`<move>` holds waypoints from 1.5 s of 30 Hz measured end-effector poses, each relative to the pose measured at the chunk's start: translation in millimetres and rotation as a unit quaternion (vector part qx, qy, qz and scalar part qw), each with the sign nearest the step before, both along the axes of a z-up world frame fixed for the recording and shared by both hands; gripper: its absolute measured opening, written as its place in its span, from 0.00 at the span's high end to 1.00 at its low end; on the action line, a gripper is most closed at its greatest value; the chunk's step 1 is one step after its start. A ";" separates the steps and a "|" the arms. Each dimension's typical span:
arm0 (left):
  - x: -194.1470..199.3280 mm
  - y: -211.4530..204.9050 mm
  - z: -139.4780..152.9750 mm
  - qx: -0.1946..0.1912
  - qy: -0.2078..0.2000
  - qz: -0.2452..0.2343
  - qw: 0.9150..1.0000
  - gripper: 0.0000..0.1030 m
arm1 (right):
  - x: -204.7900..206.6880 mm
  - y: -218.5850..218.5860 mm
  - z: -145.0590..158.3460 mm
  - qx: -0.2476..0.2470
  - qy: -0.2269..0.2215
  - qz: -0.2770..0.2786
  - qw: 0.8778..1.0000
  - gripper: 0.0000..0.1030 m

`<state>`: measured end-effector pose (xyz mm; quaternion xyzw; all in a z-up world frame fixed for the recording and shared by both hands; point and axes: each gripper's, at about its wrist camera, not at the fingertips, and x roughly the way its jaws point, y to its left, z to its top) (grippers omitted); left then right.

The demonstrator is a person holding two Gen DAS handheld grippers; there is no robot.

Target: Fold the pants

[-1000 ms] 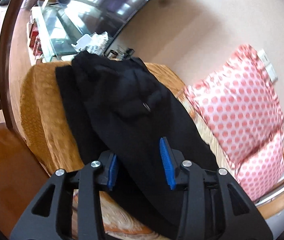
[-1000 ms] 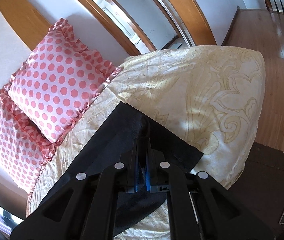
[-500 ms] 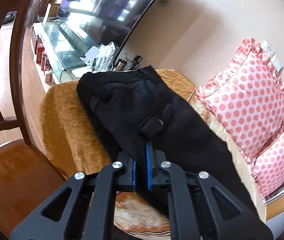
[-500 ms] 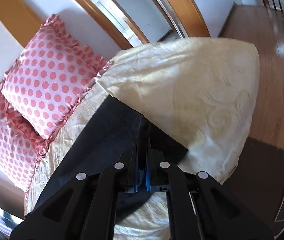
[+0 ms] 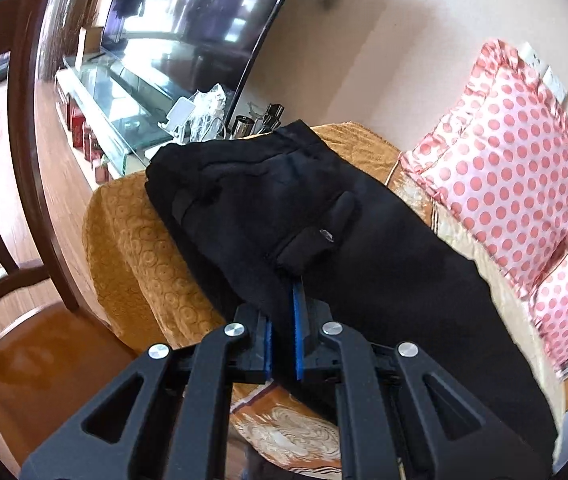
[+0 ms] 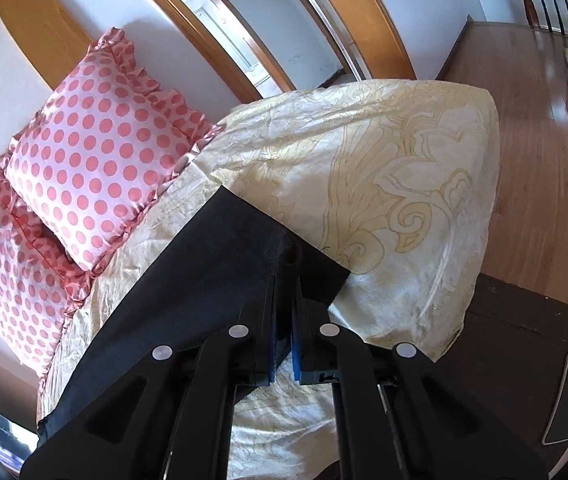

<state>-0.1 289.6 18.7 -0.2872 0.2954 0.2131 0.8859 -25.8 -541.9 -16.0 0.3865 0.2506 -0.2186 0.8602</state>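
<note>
Left wrist view, my left claw [image 5: 284, 320] clamped on black pants [image 5: 316, 224] near the pocket, pants laid along the bed [image 5: 132, 232], right claw [image 6: 283, 308] pinched on the hem end, polka-dot pillows [image 6: 92, 160] just beside the cream bedspread [image 6: 384, 168]

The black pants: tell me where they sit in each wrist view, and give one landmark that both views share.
Left wrist view: the black pants fill the centre, waist end far at the orange-covered end, fabric pinched in the left gripper.
Right wrist view: the hem end of the pants runs from lower left to centre, clamped in the right gripper.
Shared landmark: the pink polka-dot pillows, right in the left view, left in the right view.
</note>
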 end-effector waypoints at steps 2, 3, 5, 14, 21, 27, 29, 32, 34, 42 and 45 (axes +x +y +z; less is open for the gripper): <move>-0.1 0.1 -0.6 0.002 0.001 -0.004 1.000 0.91 | 0.3 -0.3 0.6 -0.003 0.001 0.002 1.000 0.95; -0.8 0.5 -0.4 -0.001 0.001 -0.005 1.000 0.88 | 0.4 -0.1 0.9 -0.004 0.002 0.004 1.000 0.94; -6.1 1.3 2.5 -0.006 -0.002 -0.005 1.000 0.84 | -3.9 -2.5 1.8 0.009 -0.004 0.006 1.000 0.91; -22.9 -50.6 42.0 0.069 -0.038 -0.033 0.996 0.34 | -24.7 -18.6 14.9 -0.010 -0.021 -0.026 0.999 0.45; 28.7 -148.4 32.3 0.092 -0.020 -0.207 0.974 0.21 | -11.8 -15.9 6.4 0.005 -0.015 -0.011 1.000 0.46; 49.2 -205.2 8.8 0.127 0.002 -0.281 0.951 0.16 | -4.6 10.7 -1.2 0.041 -0.039 0.067 0.996 0.63; 51.1 -215.5 1.5 0.143 0.009 -0.290 0.946 0.15 | -6.7 11.0 -0.8 0.030 -0.042 0.050 0.997 0.64; 50.6 -219.1 -9.6 0.145 0.015 -0.293 0.945 0.14 | -10.8 -1.9 -5.2 0.053 -0.063 0.014 0.997 0.65; 47.4 -217.8 -12.7 0.144 0.012 -0.294 0.945 0.13 | -8.8 -7.2 -7.5 0.053 -0.064 0.004 0.997 0.75; 43.1 -235.9 -22.7 0.208 0.009 -0.301 0.931 0.02 | -1.5 9.3 22.3 -0.001 -0.081 0.022 0.996 0.92; 43.0 -233.9 -22.4 0.199 0.002 -0.299 0.933 0.02 | 18.1 42.9 64.2 -0.053 -0.107 0.074 0.990 0.92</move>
